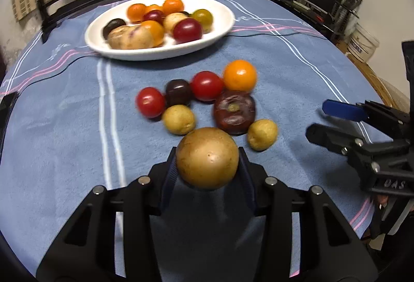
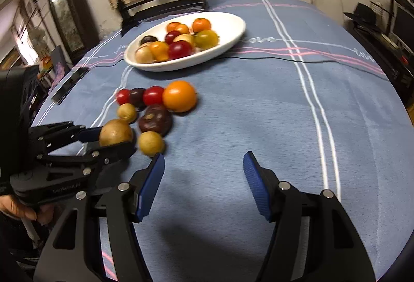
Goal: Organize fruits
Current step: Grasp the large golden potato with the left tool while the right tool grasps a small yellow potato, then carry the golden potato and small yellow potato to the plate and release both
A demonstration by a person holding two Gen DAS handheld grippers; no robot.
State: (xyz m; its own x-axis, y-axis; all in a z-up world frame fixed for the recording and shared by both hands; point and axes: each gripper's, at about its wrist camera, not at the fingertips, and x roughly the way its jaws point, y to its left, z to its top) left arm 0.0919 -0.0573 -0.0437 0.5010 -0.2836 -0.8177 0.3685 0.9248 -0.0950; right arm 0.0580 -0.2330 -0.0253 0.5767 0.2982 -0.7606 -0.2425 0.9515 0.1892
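Left gripper (image 1: pixel 207 165) clamps tan round fruit (image 1: pixel 207 158), pads mostly hidden behind it; right gripper (image 2: pixel 204 178) hangs unclenched over bare blue cloth (image 2: pixel 258 114) (roomy rightward); loose fruit cluster (image 1: pixel 207 98) beyond; white dish (image 1: pixel 160 52) farther, contents blurred

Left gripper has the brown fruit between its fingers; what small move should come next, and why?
Probably lift it and carry it toward the plate. The left gripper is shut on the brown fruit, the plate already holds sorted fruit, and the right gripper is open and empty.
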